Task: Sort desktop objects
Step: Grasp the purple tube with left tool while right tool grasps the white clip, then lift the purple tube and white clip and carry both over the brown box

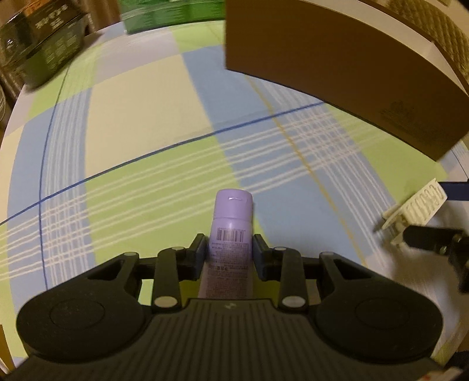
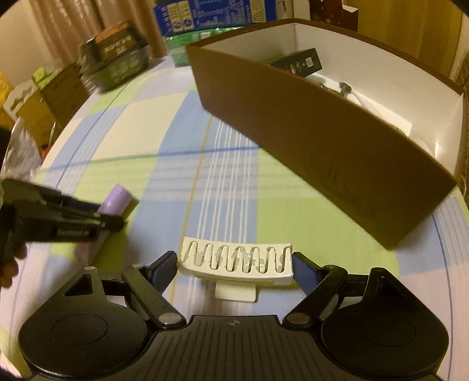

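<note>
My left gripper (image 1: 229, 249) is shut on a purple tube (image 1: 231, 231) with a barcode label, cap pointing forward, held over the plaid tablecloth; the tube also shows in the right wrist view (image 2: 115, 202). My right gripper (image 2: 234, 263) is shut on a white hair claw clip (image 2: 237, 262), held across its width; the clip also shows at the right edge of the left wrist view (image 1: 416, 209). A brown cardboard box (image 2: 307, 126) with a white inside stands ahead to the right, holding a black box and a cable. It also shows in the left wrist view (image 1: 337, 58).
The table carries a green, blue and cream plaid cloth (image 1: 140, 117). Dark green boxes (image 2: 117, 61) and a green carton (image 1: 173, 14) stand along the far edge. More cartons (image 2: 35, 105) sit off the table's left side.
</note>
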Action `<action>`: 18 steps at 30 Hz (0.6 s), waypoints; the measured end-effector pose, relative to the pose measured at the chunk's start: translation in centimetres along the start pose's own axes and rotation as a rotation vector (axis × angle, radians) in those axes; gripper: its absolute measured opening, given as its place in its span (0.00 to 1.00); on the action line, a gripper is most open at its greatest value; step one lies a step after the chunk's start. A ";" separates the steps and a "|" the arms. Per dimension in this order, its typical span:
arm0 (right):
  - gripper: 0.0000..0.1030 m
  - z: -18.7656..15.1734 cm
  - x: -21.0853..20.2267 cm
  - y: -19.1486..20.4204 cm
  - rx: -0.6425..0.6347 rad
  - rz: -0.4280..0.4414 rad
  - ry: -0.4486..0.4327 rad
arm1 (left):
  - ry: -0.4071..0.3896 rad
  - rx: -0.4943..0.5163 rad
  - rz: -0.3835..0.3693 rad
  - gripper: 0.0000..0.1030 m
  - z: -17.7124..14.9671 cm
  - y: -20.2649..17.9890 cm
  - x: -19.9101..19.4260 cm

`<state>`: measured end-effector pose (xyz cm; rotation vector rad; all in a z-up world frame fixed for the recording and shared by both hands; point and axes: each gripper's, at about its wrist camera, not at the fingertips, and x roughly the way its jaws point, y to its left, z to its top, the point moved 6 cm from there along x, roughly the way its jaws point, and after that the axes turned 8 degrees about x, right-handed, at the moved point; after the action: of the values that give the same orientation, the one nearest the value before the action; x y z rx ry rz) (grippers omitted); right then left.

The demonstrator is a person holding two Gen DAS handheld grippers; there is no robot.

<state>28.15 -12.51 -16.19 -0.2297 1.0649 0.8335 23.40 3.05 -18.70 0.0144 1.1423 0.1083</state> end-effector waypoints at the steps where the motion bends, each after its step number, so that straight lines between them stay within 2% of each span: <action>1: 0.78 -0.4 0.0 0.0 0.002 -0.001 0.004 | -0.003 0.003 0.001 0.28 0.0 -0.2 0.0; 13: 0.78 -0.5 0.6 0.9 -0.003 -0.052 -0.039 | 0.003 0.029 0.004 0.29 0.7 -1.1 0.4; 18: 0.78 -0.7 0.0 0.9 -0.015 -0.045 -0.040 | 0.005 0.030 -0.026 0.27 0.3 -1.6 0.1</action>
<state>27.02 -12.27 -16.40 -0.2482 1.0126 0.8031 23.84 1.50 -18.74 0.0261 1.1488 0.0676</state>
